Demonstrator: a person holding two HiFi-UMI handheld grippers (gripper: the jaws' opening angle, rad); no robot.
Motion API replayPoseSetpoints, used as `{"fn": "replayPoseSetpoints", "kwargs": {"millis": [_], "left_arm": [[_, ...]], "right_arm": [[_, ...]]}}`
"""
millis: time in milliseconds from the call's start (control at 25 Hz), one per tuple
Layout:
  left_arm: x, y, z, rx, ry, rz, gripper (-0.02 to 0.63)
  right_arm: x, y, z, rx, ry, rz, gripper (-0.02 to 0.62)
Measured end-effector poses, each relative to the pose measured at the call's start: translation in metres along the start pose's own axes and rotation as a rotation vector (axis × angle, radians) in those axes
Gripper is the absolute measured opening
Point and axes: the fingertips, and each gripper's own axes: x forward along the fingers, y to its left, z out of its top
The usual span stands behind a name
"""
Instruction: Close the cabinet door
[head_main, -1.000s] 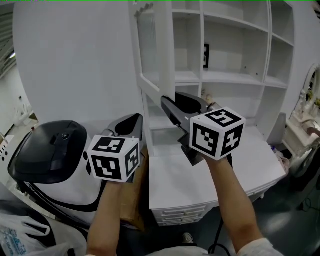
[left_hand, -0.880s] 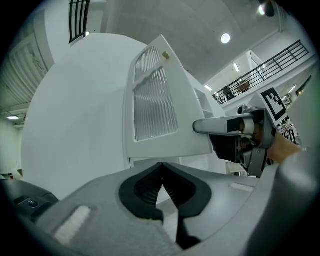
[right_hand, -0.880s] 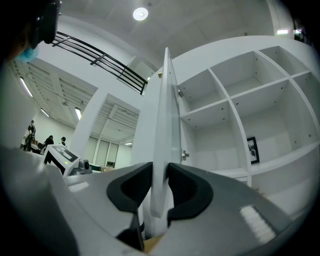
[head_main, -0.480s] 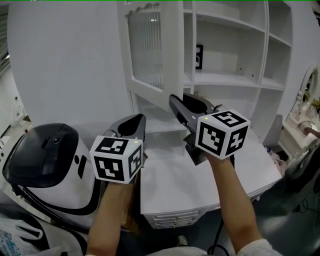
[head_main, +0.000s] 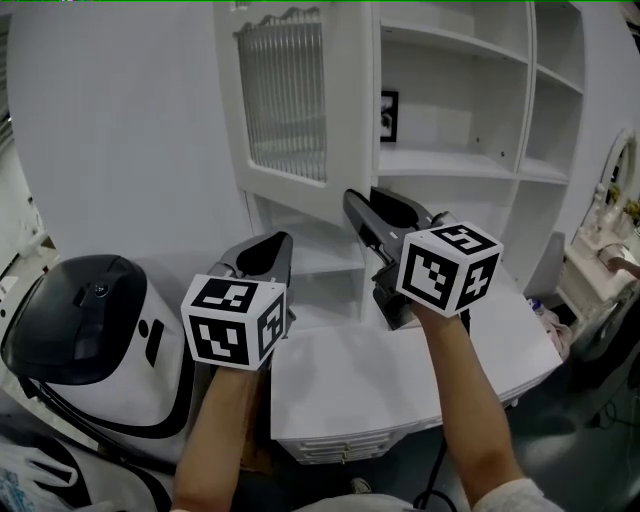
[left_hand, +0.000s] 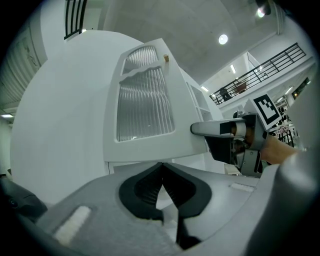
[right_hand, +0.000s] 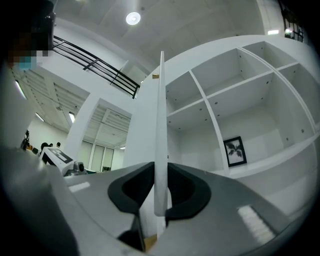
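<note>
Right hand-held gripper (right_hand: 160, 175) jaws just closed, clamped on cabinet door (head_main: 290, 110) lower edge. Left hand-held gripper (left_hand: 161, 170) jaws together, empty, near desk (head_main: 400, 380) left edge. Framed picture (head_main: 388, 115) on shelf behind door.

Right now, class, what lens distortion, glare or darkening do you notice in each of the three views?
Head view: evenly lit, but the straight shelves bow. Left gripper view: fisheye, dark corners, the cabinet door bulges, a ceiling lamp flares. Right gripper view: the ceiling light glares.
</note>
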Motion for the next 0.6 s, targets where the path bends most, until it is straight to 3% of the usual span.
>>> {"fn": "replayPoseSetpoints", "kwargs": {"millis": [600], "left_arm": [[0.045, -0.001, -0.002, -0.085, 0.013, -0.005, -0.003]], "right_arm": [[0.009, -0.052, -0.001, 0.038, -0.040, 0.028, 0.095]]}}
